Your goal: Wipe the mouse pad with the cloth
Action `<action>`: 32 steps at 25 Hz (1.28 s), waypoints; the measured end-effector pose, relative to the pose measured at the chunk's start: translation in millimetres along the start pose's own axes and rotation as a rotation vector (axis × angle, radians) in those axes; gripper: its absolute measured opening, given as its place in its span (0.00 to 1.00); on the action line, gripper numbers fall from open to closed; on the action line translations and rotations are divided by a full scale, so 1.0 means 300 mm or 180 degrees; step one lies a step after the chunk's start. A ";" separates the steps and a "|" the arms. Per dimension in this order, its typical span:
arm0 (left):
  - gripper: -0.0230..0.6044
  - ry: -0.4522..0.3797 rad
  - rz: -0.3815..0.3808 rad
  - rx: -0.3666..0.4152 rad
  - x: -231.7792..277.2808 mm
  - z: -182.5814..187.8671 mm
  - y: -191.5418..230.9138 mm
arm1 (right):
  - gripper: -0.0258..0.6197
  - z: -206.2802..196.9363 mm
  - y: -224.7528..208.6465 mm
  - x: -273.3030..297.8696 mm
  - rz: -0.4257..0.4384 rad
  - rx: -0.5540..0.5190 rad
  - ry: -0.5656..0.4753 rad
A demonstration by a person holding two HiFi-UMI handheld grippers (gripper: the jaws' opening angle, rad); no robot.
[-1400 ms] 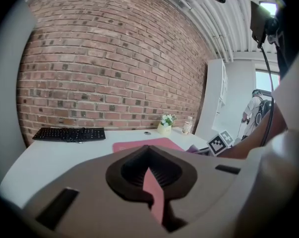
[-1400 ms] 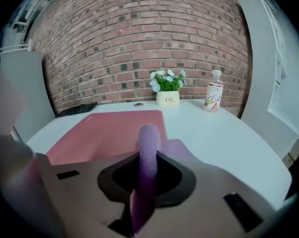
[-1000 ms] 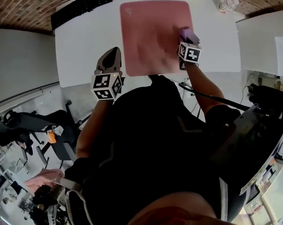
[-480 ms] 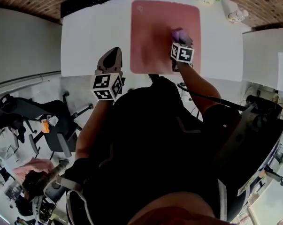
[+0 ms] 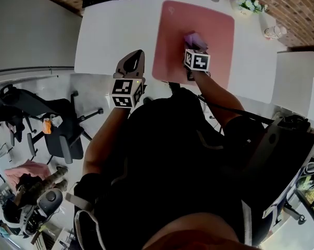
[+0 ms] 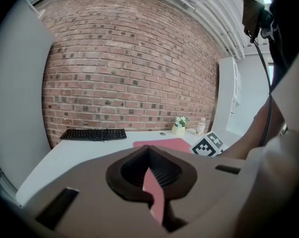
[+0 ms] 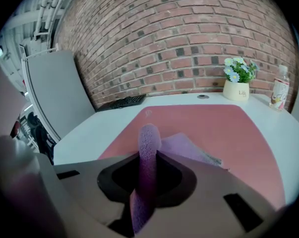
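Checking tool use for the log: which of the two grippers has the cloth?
The right gripper: the purple cloth is clamped between its jaws over the pink mouse pad. The left gripper holds nothing, off to the pad's side.

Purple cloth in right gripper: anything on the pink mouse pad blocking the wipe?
Nothing visible. The right gripper is shut on the purple microfibre cloth, which rests on the pink rectangular mouse pad; the pad is otherwise bare. The white flower pot and clear bottle stand off it, on the white desk.
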State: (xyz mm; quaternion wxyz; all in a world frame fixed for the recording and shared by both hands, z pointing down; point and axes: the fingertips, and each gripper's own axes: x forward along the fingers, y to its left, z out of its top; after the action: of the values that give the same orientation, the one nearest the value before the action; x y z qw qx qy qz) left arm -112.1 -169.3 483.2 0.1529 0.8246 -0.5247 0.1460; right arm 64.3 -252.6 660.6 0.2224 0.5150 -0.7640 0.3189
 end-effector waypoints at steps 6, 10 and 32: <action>0.04 0.0018 0.0166 0.0002 -0.017 0.014 0.027 | 0.13 0.004 0.127 0.052 0.0261 -0.0126 0.0093; 0.04 0.0015 0.0257 -0.0043 -0.037 0.024 0.062 | 0.13 -0.002 0.204 0.094 0.0380 -0.0135 0.0161; 0.04 0.0053 0.0486 0.0025 -0.110 0.065 0.107 | 0.13 0.072 0.563 0.169 0.1210 -0.0217 0.0198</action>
State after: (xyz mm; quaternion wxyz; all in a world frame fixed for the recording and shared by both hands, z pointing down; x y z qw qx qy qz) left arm -153.4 -163.0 455.4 0.1425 0.7815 -0.5842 0.1662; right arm -111.6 -255.8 635.7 0.1990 0.3435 -0.8506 0.3448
